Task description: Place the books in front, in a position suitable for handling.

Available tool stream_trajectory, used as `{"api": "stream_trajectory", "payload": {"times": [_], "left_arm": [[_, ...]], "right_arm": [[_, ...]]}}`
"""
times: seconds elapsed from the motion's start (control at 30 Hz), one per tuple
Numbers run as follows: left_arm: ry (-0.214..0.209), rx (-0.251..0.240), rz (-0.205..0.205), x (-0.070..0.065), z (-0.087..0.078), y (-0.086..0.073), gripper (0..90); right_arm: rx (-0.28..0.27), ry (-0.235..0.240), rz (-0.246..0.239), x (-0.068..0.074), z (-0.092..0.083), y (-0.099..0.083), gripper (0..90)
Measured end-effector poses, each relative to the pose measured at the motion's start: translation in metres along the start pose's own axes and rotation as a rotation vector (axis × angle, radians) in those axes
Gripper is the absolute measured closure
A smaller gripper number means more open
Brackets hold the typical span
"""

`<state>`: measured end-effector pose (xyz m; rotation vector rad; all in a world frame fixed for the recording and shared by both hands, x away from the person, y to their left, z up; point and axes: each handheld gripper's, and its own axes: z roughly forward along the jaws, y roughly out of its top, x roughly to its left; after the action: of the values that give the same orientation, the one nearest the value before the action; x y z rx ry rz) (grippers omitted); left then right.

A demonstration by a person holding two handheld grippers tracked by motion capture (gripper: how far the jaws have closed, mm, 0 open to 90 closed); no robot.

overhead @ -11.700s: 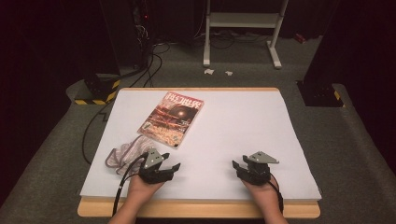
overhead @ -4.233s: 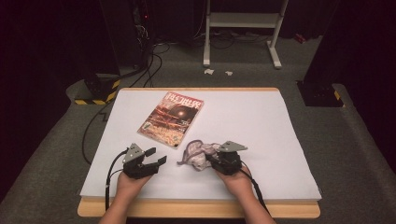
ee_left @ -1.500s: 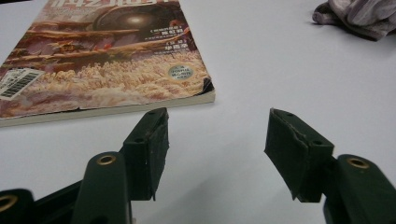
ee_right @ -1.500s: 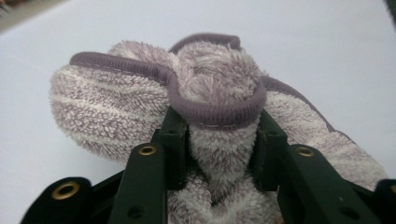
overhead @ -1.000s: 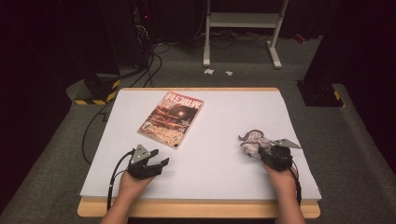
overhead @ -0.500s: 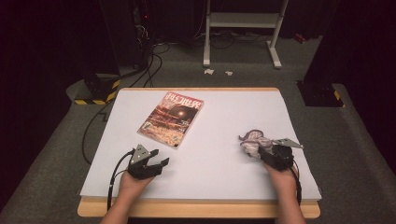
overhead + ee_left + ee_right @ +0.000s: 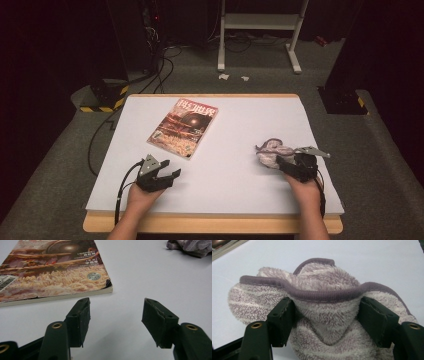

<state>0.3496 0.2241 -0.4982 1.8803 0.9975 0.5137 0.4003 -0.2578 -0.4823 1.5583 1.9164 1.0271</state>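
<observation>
Both jaws wide: right gripper [image 7: 325,322] just opening, straddling towel [image 7: 322,315].

cloth [image 7: 272,152]: moved from the table's near-left corner to near its right edge | right gripper [image 7: 286,164]: came along with it; jaws just been opening, cloth between them

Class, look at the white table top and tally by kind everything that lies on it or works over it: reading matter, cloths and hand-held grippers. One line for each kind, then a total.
Magazine: 1
Fluffy lilac cloth: 1
Hand-held grippers: 2, the left gripper and the right gripper
Total: 4
</observation>
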Motion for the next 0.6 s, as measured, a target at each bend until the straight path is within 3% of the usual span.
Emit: {"api": "stream_trajectory", "payload": {"times": [0.33,0.6], "left_arm": [[0.0,0.002,0.001,0.0,0.0,0.0,39.6],[0.0,0.002,0.0,0.001,0.0,0.0,39.6]], "right_arm": [[-0.042,-0.008,-0.033,0.008,-0.008,0.005,33.9],[-0.119,-0.025,-0.035,0.012,-0.021,0.01,36.8]]}}
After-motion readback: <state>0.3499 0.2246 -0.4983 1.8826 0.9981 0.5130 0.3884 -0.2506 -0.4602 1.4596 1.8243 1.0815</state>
